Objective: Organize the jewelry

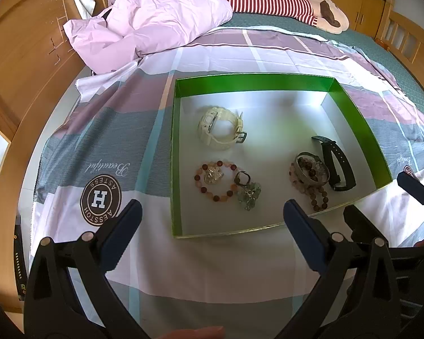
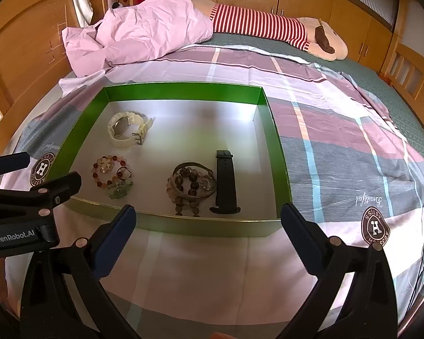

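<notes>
both tools hover over the bed (image 1: pixel 212 268), just short of the near wall of the green box (image 1: pixel 268 80). left tool (image 1: pixel 212 214) is spread wide and pinches nothing; right tool (image 2: pixel 207 220) is also spread wide with nothing between its blue pads.

all the jewelry lies inside the box on its pale floor. white watch (image 1: pixel 220 125) sits in the far-left part. orange bead bracelet (image 1: pixel 215 179) lies near-left, with a small ring (image 1: pixel 241 178) and a greenish stone piece (image 1: pixel 250 195) touching its right side. near-right is a heap: metal bangle (image 2: pixel 192 179) tangled on top of a dark bead bracelet (image 2: pixel 188 200), and just beside it to the right a black watch band (image 2: pixel 226 183), its long axis running away from the tools, buckle end far.

key relation: the heap and the black band lie straight ahead of the right tool, just over the near wall; the orange bracelet cluster lies straight ahead of the left tool. so the right hand looks nearer to the tangled heap, the left nearer to the orange bracelet. any pick needs a reach forward and down over the wall. the band's long axis is in line with the right tool, so a pinch across its width seems easy. the bangle and beads overlap, so there's a risk of lifting both together.
</notes>
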`<state>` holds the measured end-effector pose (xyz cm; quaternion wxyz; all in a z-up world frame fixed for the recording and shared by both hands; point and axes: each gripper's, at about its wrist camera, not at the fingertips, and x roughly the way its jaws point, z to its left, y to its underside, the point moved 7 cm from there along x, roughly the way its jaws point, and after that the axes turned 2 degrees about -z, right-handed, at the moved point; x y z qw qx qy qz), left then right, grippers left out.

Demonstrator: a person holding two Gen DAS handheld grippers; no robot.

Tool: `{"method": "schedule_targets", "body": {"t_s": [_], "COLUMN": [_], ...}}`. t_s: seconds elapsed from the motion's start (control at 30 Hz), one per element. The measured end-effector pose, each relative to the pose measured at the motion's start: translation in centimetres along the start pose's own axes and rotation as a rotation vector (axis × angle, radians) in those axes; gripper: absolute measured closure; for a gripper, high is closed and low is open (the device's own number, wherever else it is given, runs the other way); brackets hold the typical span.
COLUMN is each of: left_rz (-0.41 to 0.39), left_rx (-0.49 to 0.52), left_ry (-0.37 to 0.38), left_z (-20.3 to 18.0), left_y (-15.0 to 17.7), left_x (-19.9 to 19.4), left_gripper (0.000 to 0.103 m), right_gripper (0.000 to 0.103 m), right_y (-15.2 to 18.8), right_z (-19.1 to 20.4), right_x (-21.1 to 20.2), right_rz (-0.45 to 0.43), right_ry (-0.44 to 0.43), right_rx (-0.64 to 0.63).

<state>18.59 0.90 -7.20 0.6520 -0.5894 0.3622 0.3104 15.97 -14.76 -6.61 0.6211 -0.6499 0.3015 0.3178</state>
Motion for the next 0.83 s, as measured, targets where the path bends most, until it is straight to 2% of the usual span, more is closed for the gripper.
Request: {"method": "schedule_targets", "body": {"t_s": [0.83], "left_rz": [-0.001], "left_rx": [-0.015], "left_ry": [0.019], "left_z": [0.10], "left_y": [0.00], "left_x": [-0.37], "left_gripper": [0.004], "right_gripper": [0.003], "right_y": [0.64], "right_z": [-0.36], "right_x": [-0.39], "right_rz": [0.004], "right_ry": [-0.001], "right_rx": [-0.008]}}
